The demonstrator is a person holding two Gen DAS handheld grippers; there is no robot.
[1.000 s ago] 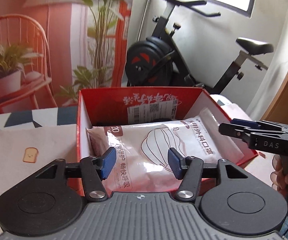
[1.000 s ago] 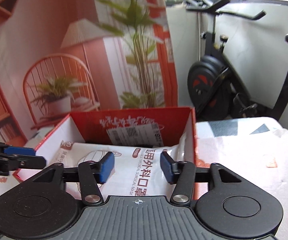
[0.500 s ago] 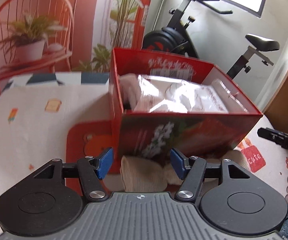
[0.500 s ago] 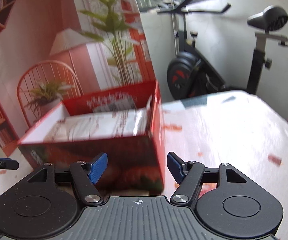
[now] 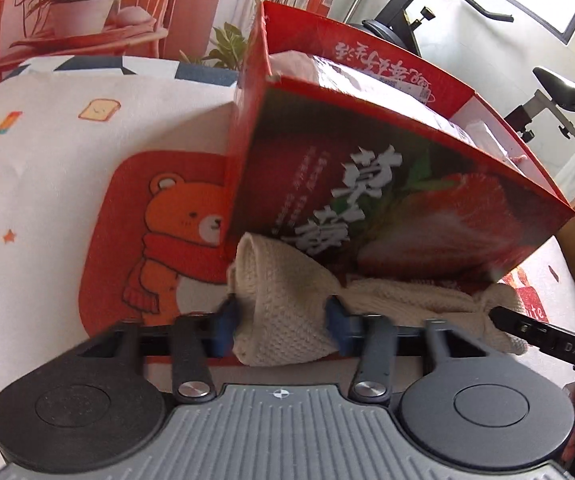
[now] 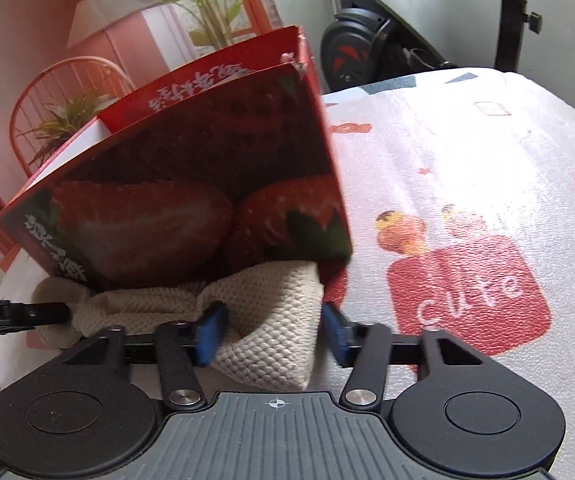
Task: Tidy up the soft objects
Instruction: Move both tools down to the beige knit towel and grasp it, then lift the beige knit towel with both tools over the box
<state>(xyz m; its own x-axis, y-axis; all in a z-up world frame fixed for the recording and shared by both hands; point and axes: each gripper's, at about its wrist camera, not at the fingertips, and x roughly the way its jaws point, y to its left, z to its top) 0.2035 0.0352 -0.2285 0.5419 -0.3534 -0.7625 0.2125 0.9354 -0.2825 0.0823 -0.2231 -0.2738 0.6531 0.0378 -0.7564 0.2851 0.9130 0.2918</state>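
Gripping cream knit cloth point(image 5: 283, 308) | left tongs point(image 5: 281, 322), right tongs point(image 6: 273, 334) just closed | lower than before, by red box point(image 5: 387, 184)

You have the box point(image 5: 387, 184) standing on the table point(image 5: 39, 184), with the knitted cloth point(image 5: 283, 300) lying just before its near wall, touching its base. Your left hand-held gripper point(image 5: 281, 322) sits around the cloth's left end, your right hand-held gripper point(image 6: 271, 330) around its right end. A placemat point(image 5: 147, 240) lies under the box's left corner. Packets point(image 5: 327, 68), probably, lie inside the box. An exercise bike point(image 6: 371, 52) stands behind the table.
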